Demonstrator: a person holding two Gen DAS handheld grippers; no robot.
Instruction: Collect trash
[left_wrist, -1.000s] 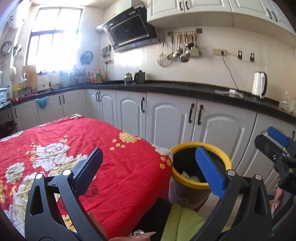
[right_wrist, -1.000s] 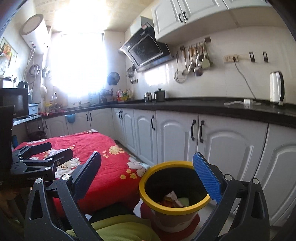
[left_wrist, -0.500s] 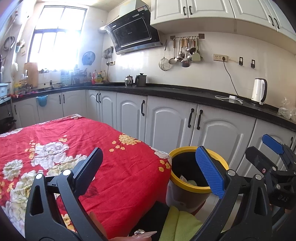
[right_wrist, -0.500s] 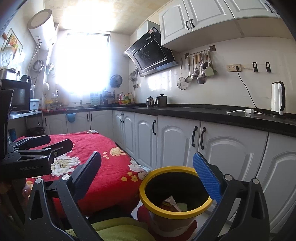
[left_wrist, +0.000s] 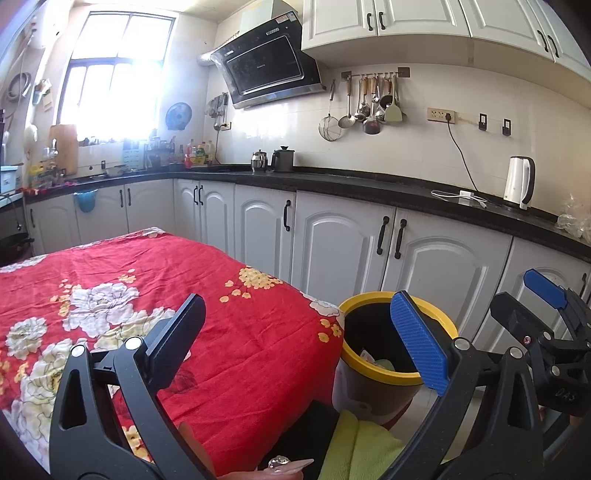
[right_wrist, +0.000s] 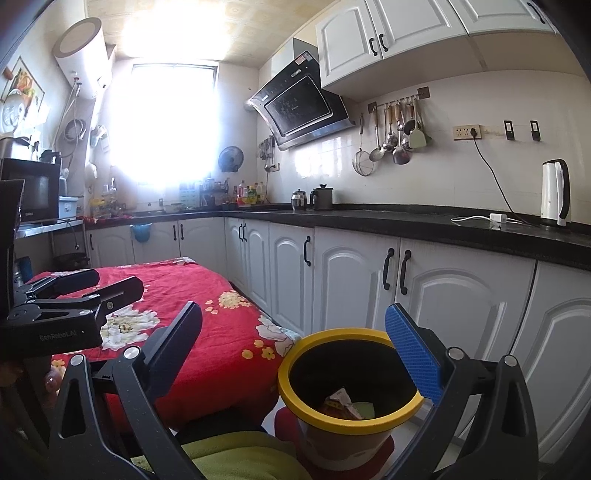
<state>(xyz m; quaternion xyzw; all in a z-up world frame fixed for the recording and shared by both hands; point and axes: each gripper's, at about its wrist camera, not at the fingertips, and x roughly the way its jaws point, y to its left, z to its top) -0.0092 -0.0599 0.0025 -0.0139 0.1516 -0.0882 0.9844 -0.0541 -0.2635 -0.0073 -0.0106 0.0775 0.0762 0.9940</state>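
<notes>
A yellow-rimmed trash bin (left_wrist: 373, 365) stands on the floor beside the table; it also shows in the right wrist view (right_wrist: 354, 413), with crumpled wrappers (right_wrist: 345, 404) inside. My left gripper (left_wrist: 295, 343) is open and empty, held above the table's near corner, left of the bin. My right gripper (right_wrist: 295, 347) is open and empty, held above and in front of the bin. The right gripper shows at the right of the left wrist view (left_wrist: 532, 306); the left gripper shows at the left of the right wrist view (right_wrist: 85, 284).
A table with a red flowered cloth (left_wrist: 155, 295) lies left of the bin. White base cabinets (left_wrist: 343, 251) under a black counter (left_wrist: 369, 186) run behind, with a white kettle (left_wrist: 519, 182). A person's lap in yellow-green cloth (right_wrist: 236, 458) is below.
Both views have tilted upward and drawn back a little, showing more of the wall and ceiling. Both grippers stay open and empty. The bin has not moved.
</notes>
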